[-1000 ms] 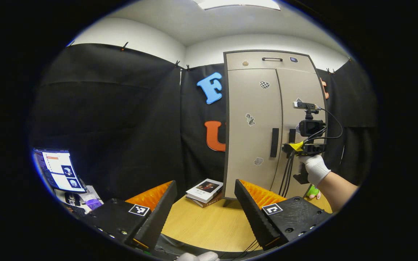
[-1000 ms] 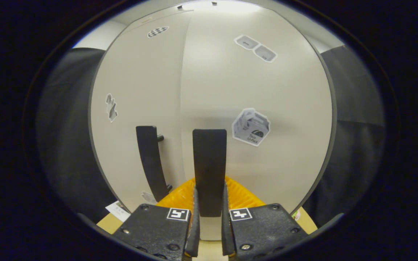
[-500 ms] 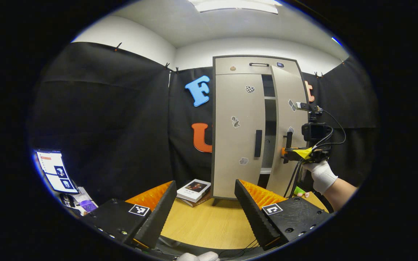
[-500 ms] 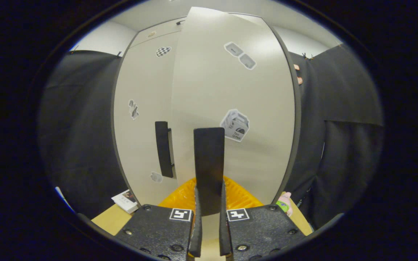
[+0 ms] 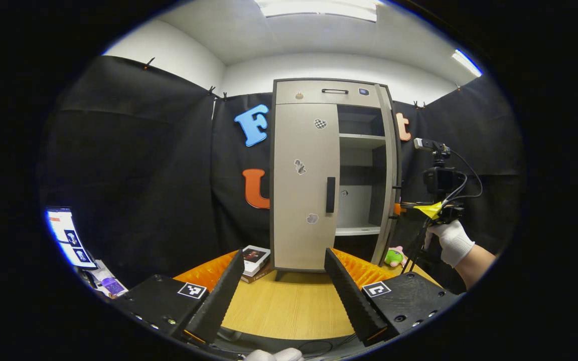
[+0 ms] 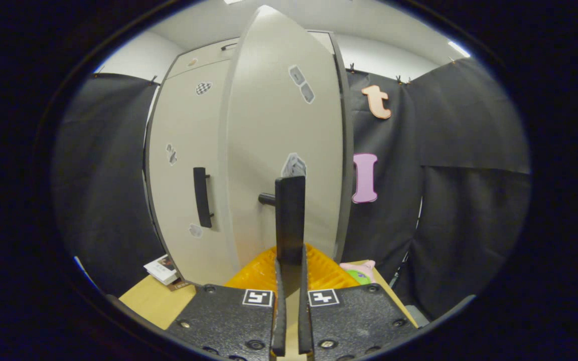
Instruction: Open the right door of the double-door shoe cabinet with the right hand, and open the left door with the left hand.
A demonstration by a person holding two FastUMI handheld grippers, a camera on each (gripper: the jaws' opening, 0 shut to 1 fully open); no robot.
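Right gripper (image 6: 289, 281) clamped on right door (image 6: 279, 150) handle (image 6: 289, 220), door swung wide; left gripper (image 5: 284, 291) spread, well short of shut left door (image 5: 303, 185): best keep pull along hinge arc.

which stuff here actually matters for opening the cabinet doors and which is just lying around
Belongs to the job:
- shoe cabinet
- right door, swung open
- right door handle, clamped by the right tool
- left door, shut
- left door handle
- left tool, open

Just lying about:
- books
- green plush toy
- laptop
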